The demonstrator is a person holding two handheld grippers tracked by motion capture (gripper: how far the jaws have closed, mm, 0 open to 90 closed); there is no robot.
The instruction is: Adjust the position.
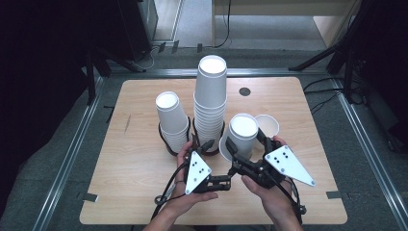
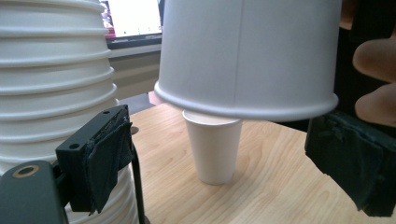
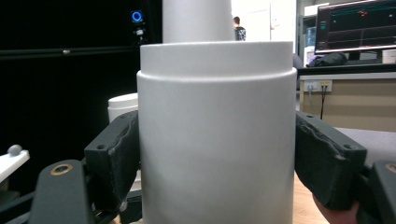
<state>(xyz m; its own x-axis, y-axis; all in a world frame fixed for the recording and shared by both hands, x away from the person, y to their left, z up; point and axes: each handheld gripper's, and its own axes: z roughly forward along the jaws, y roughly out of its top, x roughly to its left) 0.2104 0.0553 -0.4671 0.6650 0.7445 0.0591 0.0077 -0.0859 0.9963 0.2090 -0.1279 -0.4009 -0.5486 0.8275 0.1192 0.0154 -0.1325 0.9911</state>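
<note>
White paper, upside down: the inverted cup [image 1: 243, 131] sits in my right claw [image 1: 244, 150], whose 2 pads are pressed against its wall on either side, as the right gripper view shows with the cup [image 3: 217, 140] clamped between the jaws. Its base faces up, its rim faces down, and its long axis stands nearly upright, tipped only slightly.

What I judge the next move turns on is what lies under that rim. In the left gripper view the held cup [image 2: 247, 56] hangs above a single cup [image 2: 214, 147] standing mouth-up on the bench [image 2: 280, 186], its rim just over that cup's mouth but shifted to one side, so the 2 axes are not yet lined up. In the high view that upright cup [image 1: 267, 125] stands just beyond and to the right of the held one.

My left claw [image 1: 202, 147] is parted and holds nothing; it sits low against the tall stack [image 1: 210, 101], with a shorter stack [image 1: 172, 118] further left. The right hand is plainly the nearer one to the single cup.
</note>
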